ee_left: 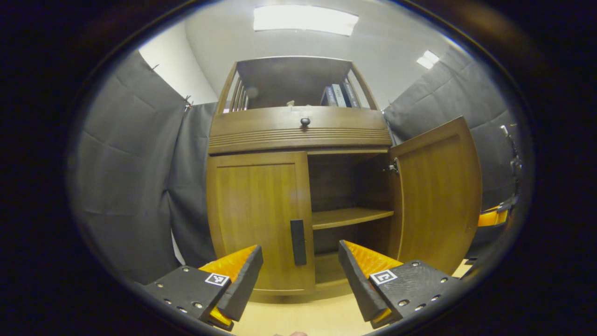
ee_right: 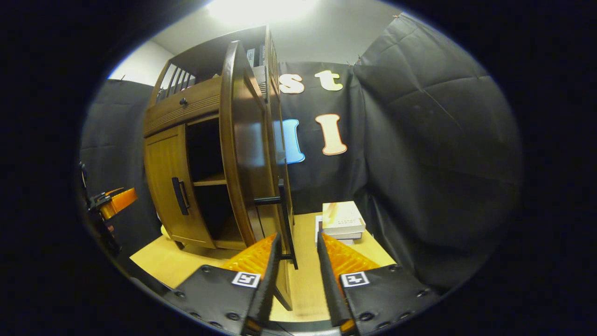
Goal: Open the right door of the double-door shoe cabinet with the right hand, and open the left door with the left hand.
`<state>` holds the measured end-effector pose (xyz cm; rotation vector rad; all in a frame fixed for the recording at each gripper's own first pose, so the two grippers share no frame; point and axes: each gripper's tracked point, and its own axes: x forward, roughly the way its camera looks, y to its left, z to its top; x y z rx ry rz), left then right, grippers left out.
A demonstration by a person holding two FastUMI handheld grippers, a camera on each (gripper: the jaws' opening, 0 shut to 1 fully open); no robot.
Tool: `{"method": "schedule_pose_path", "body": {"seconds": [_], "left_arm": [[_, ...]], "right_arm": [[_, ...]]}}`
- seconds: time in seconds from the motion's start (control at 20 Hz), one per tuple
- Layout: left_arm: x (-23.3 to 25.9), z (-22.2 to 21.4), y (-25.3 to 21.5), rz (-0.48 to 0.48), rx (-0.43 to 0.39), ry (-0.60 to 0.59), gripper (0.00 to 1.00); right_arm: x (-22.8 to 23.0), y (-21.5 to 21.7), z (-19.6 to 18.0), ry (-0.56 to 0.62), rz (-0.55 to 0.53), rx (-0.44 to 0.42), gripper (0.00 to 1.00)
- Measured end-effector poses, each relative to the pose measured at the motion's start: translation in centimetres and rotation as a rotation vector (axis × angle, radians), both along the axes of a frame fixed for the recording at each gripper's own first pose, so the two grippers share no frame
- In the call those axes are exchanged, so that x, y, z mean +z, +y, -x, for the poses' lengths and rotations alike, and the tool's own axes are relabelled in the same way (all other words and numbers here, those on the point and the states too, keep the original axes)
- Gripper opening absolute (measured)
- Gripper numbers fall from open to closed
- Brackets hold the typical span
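Wooden cabinet (ee_left: pixel 298 135) — right door (ee_left: pixel 438 196) open, shelf (ee_left: pixel 350 217) bare.

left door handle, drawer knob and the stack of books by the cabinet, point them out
left door handle (ee_left: pixel 298 242), left gripper view, middle of the dark bar
drawer knob (ee_left: pixel 305 122), left gripper view, its round face
stack of books (ee_right: pixel 342 217), right gripper view, top cover

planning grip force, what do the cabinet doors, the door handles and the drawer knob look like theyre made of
Left door and right door: look like wood or wood veneer with a satin brown finish, showing faint grain and soft glare.
Left door handle and right door handle: dark matte bars, metal or plastic, hard to tell.
Drawer knob: small, dark, glossy, probably metal.
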<state>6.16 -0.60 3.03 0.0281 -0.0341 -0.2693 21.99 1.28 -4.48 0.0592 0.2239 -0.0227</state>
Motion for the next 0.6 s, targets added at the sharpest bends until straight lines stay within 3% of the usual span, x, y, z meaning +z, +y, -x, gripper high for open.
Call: {"method": "schedule_pose_path", "body": {"seconds": [0.15, 0.3, 0.6], "left_arm": [[-0.4, -0.3, 0.0, 0.0, -0.004, 0.01, 0.95], [-0.6, -1.3, 0.2, -0.016, 0.005, 0.02, 0.95], [-2.0, -2.5, -0.2, -0.016, 0.006, 0.071, 0.96]], "right_arm": [[1.3, -2.1, 0.0, -0.058, 0.078, -0.08, 1.0], [1.8, -1.6, 0.0, -0.085, 0.059, -0.106, 0.93], [1.9, -1.4, 0.5, -0.091, 0.034, -0.157, 0.94]]}}
